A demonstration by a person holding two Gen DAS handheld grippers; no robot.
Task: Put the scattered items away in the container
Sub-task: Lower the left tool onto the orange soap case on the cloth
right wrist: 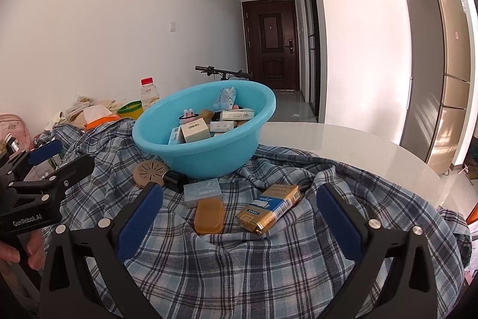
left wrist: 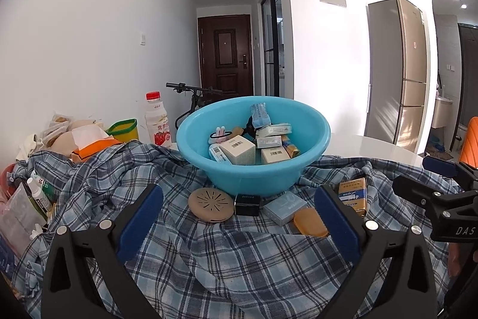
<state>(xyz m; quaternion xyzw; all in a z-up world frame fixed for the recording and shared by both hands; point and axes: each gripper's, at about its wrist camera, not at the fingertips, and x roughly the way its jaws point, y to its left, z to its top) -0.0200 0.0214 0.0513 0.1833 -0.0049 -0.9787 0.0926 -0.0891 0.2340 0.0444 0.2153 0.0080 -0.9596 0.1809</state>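
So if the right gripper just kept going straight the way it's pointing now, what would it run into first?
Most likely the amber soap-like case lying on the plaid cloth, with the gold and blue packet just to its right. The right gripper is open and tilted slightly downward; depth is hard to judge here.

Red-capped drink bottle (left wrist: pixel 156 121), yellow-green cup (left wrist: pixel 125 130), tissue pack (left wrist: pixel 91 144), bicycle handlebar (left wrist: pixel 191 88), tall fridge (left wrist: pixel 398 71), dark door (left wrist: pixel 224 53).

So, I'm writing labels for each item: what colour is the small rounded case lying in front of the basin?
Amber-orange case, seen best in the right wrist view.
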